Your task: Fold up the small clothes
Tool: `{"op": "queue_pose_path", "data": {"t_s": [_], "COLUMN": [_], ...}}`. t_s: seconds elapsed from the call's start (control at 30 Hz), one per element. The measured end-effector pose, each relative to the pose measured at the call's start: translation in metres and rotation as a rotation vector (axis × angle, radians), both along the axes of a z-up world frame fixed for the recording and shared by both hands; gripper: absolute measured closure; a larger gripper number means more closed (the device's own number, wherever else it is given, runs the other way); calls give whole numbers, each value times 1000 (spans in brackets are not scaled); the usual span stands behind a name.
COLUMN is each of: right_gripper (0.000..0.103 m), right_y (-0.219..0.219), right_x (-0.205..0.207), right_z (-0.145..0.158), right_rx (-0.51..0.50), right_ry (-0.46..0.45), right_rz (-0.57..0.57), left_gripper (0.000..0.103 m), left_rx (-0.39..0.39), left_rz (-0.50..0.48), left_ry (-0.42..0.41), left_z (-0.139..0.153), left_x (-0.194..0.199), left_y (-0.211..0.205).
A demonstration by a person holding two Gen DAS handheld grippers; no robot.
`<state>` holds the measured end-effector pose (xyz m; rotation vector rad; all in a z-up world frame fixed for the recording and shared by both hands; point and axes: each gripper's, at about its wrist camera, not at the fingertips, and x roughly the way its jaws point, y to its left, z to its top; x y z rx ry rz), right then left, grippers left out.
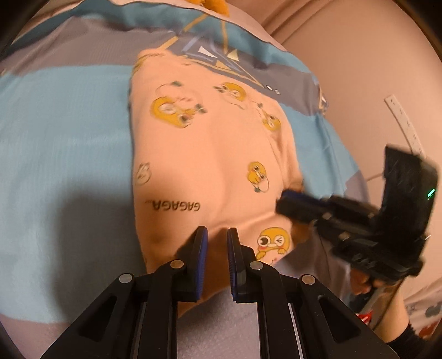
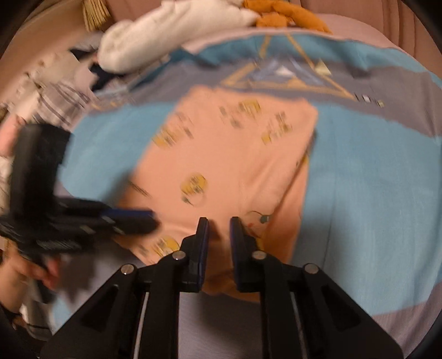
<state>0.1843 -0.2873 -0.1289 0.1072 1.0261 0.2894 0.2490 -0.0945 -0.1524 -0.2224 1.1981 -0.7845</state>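
A pink garment printed with yellow cartoon ducks and the word GAGAGA lies spread on a blue and grey bedsheet. My left gripper sits at its near hem, its jaws close together and pinching a fold of the pink cloth. At the garment's right edge, my right gripper is blurred. In the right wrist view, which is also blurred, the garment runs under my right gripper. Its narrow jaws hold pink cloth between them. My left gripper reaches in from the left.
White bedding, striped clothes and an orange cloth are heaped at the far left of the bedsheet. A pale wall runs along the right, with a white strap on it. A hand holds the right gripper.
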Motion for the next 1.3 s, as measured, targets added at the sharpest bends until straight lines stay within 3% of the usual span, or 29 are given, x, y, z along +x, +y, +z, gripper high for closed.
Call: {"op": "queue_pose_path", "data": {"t_s": [0.2, 0.23, 0.33, 0.43, 0.47, 0.5, 0.7, 0.83, 1.1, 1.3], "right_gripper": [86, 75, 62, 50, 49, 48, 30, 26, 24, 25], "right_y": [-9, -11, -20, -28, -31, -34, -48, -51, -58, -63], "right_x": [-21, -25, -43, -53, -54, -54, -48, -37, -8, 15], "right_z": [-5, -5, 1, 4, 4, 3, 4, 4, 1, -9], "right_rx": [26, 26, 87, 133, 149, 171, 331, 364, 430, 473], "right_ry": [25, 31, 34, 13, 15, 20, 22, 29, 33, 52], "right_rz": [-29, -36, -63, -90, -100, -115, -177, -194, -217, -246], "left_gripper": [93, 93, 83, 41, 21, 15, 15, 15, 15, 15], "left_rx": [6, 13, 36, 72, 102, 127, 114, 112, 97, 33], "left_rz": [54, 66, 91, 106, 121, 138, 168, 174, 153, 128], "left_ry": [-3, -9, -40, -80, -106, -135, -120, -114, -118, -91], "left_z": [6, 8, 14, 21, 23, 25, 22, 18, 13, 7], "left_x": [-15, -17, -22, -24, -24, -23, -8, 0, 18, 33], "left_y": [16, 18, 25, 26, 26, 25, 34, 35, 28, 19]}}
